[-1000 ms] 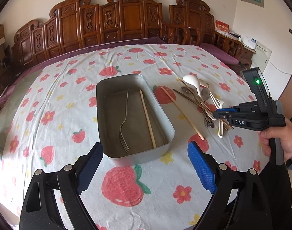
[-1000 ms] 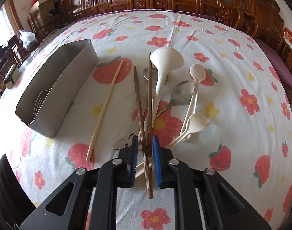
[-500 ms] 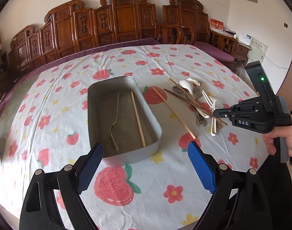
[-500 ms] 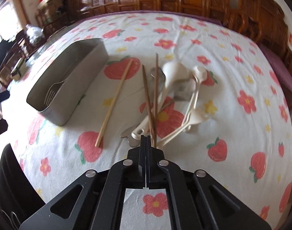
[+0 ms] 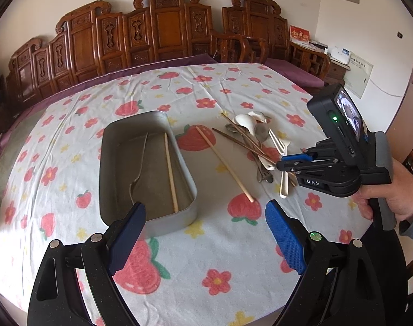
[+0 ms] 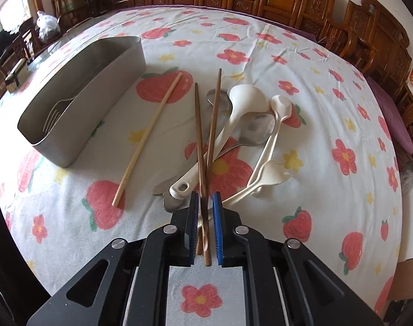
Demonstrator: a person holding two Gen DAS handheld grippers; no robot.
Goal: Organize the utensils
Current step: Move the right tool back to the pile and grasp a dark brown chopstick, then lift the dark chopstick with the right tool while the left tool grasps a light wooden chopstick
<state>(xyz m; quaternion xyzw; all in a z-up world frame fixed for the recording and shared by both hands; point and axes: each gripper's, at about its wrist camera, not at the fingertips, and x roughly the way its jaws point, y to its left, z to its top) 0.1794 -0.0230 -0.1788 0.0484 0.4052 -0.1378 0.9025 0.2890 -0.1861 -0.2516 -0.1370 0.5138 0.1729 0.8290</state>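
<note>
1. Checking the right gripper (image 6: 205, 198) first: its jaws have just been opening and now stand a narrow slot apart. The near ends of the two dark chopsticks (image 6: 199, 135) lie in that slot, and a sliver of gap shows beside the blue pad, so there is no firm pinch.
2. The dark chopsticks cross each other on top of the utensil pile, and their far tips point away over the tablecloth (image 6: 315, 108).
3. Crowding the pick:
   - The white ladle (image 6: 247, 100) runs under the chopsticks, and its handle end lies just left of the jaws.
   - The metal spoon (image 6: 256, 133) lies beneath the ladle.
   - The small white spoon (image 6: 279, 106) and the white fork (image 6: 271, 175) lie to the right.
   - A second metal handle end sits against the left pad.
4. A pale chopstick (image 6: 149, 135) lies alone on the cloth between the pile and the metal tray (image 6: 98, 103), touching neither.
5. The tray holds a metal fork (image 5: 140, 163) and one pale chopstick (image 5: 170, 174), both lying lengthwise.
6. The left gripper (image 5: 203, 209) has its jaws wide open with nothing between them. It hovers at the tray's near end.
7. A hand (image 5: 391, 195) grips the right tool's handle.
8. Carved wooden chairs (image 5: 163, 27) line the far side of the table.
</note>
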